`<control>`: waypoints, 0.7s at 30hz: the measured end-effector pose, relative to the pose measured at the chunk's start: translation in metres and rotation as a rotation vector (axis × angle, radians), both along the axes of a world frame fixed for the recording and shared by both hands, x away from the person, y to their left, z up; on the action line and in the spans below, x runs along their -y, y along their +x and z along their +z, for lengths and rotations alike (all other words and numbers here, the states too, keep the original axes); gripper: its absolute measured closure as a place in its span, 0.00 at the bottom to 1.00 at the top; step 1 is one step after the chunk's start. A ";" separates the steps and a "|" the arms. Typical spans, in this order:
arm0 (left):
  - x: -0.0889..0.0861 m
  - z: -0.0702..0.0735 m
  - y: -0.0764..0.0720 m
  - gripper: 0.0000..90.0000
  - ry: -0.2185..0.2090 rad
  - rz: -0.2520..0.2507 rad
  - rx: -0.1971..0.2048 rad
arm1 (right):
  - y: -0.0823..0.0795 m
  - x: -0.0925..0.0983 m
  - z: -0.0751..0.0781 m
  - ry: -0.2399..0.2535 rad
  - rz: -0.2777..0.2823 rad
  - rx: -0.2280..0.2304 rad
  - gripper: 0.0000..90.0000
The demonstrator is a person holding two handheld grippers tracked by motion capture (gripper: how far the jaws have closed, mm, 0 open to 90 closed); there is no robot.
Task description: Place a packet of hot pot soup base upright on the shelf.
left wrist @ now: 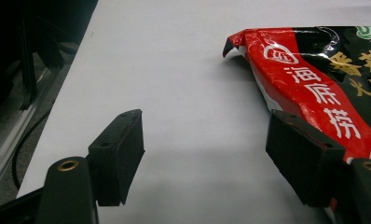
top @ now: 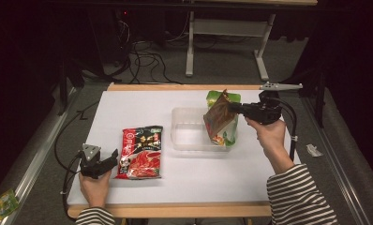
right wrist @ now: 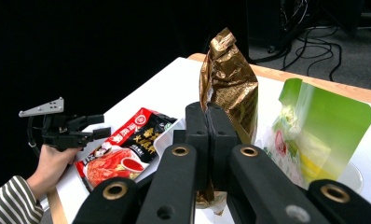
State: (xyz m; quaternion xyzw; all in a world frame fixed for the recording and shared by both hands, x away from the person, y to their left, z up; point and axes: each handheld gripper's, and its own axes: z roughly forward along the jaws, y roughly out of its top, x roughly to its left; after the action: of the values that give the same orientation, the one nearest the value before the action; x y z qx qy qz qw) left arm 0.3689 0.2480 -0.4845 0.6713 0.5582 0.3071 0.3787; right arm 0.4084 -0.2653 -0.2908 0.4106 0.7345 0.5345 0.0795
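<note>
Right gripper (top: 236,108) lifts a gold-brown pouch (top: 217,119) over the clear tub (top: 184,133); left gripper (top: 110,158) rests by the red packet (top: 141,152).

The right fingers (right wrist: 196,135) are pressed together on the edge of the gold-brown pouch, which hangs upright above the right end of the tub. A green pouch (top: 229,133) stands just behind it, in the same end of the tub. The left fingers (left wrist: 118,154) are spread apart and hold nothing, low over the white worktop (top: 128,103), at the left edge of the red packet, which lies flat.
</note>
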 end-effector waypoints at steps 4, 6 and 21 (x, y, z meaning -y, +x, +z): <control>0.000 0.000 0.000 0.31 0.000 0.000 0.000 | 0.001 -0.001 0.000 0.008 0.000 -0.002 1.00; 0.000 0.000 0.000 0.31 -0.001 0.000 0.000 | 0.001 -0.003 0.001 0.008 0.002 0.001 1.00; 0.000 0.000 0.000 0.31 0.000 -0.002 0.001 | 0.007 -0.007 -0.005 0.011 -0.021 -0.027 1.00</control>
State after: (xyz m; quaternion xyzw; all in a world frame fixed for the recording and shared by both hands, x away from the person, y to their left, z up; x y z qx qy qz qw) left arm 0.3688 0.2482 -0.4845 0.6716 0.5574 0.3072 0.3794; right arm 0.4154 -0.2584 -0.2960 0.4259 0.7281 0.5322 0.0729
